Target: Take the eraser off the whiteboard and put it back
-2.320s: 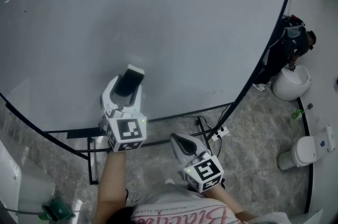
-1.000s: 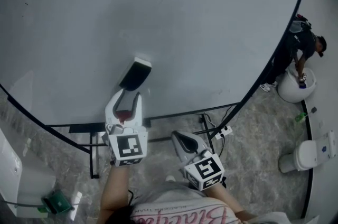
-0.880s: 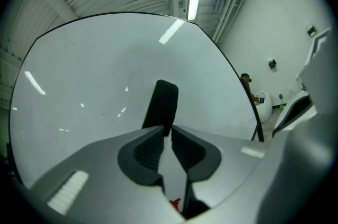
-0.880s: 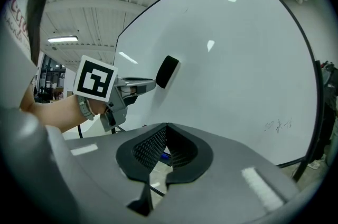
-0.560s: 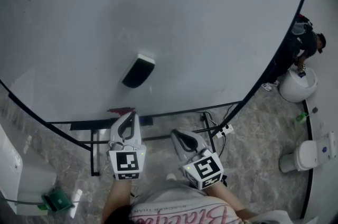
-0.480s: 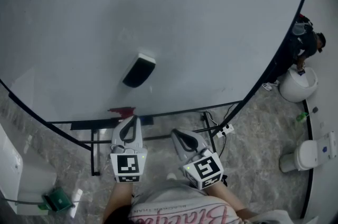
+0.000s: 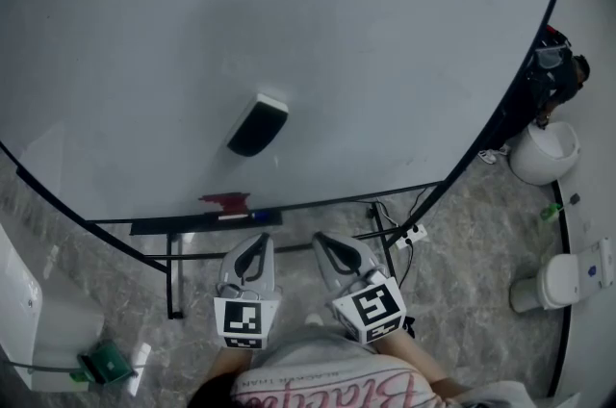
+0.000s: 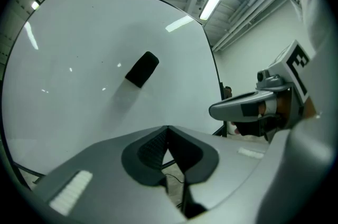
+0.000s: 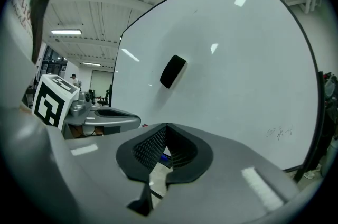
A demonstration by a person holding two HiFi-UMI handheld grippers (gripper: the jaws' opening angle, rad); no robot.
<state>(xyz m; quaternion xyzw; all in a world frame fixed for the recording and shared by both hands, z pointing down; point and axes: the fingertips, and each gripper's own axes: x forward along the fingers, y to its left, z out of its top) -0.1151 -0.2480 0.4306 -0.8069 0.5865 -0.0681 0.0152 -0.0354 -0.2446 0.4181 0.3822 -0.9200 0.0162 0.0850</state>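
Eraser (image 7: 258, 124) sits on the whiteboard (image 7: 404, 31), lower-left of centre, tilted, flat to the face w/ nothing touching it. Below it runs the tray (image 7: 159, 226) along the board's bottom edge, w/ a red bit (image 7: 223, 200) lying there. L gripper (image 7: 258, 241) is well apart from the eraser, down below the tray, close to the person's body. Its jaws are pressed together w/ nothing between them. R gripper (image 7: 323, 243) is just beside it, jaws likewise together & empty. My read: eraser's on the board, so the put-back step looks done. Nothing obvious left to do, far as these views show.
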